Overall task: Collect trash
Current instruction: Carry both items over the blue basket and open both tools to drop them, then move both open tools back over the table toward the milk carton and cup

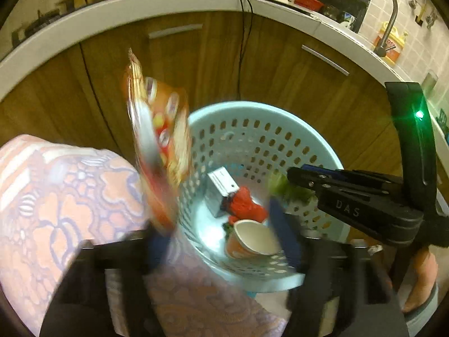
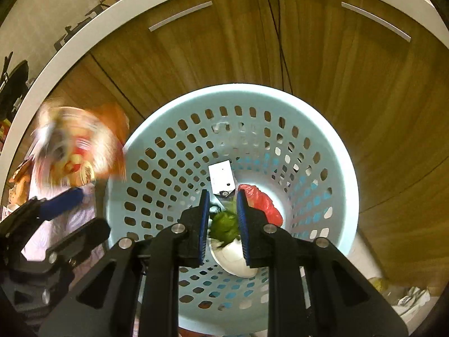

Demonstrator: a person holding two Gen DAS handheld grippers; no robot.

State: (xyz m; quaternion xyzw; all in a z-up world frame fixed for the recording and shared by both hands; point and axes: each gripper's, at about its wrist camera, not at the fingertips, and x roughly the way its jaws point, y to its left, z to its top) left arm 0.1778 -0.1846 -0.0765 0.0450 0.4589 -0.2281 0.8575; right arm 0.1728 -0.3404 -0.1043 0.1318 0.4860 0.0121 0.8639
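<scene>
The snack wrapper (image 1: 157,146), orange with red and yellow print too smeared by motion to read, stands on edge just left of the light blue perforated basket (image 1: 252,118), outside its rim. The left gripper (image 1: 221,238) appears spread wide; the wrapper's lower end meets its left blue pad, but the blur hides whether it is pinched, so its hold cannot be told. The right gripper (image 2: 223,216) hangs over the basket mouth, its two blue pads close together around a crumpled green scrap (image 2: 224,224), seemingly clamped on it. In the left wrist view the letters "DAS" show on the right gripper's black body.

Three more pieces lie on the basket floor: one white carton (image 2: 221,178), one red crumpled bag (image 2: 262,202) and one paper cup (image 1: 249,241), orange outside, tipped on its side. Behind the basket are wooden cabinet doors (image 1: 196,64) with two bar handles and a dark cable (image 1: 242,42) hanging down. A patterned cloth (image 1: 64,196) lies to the left.
</scene>
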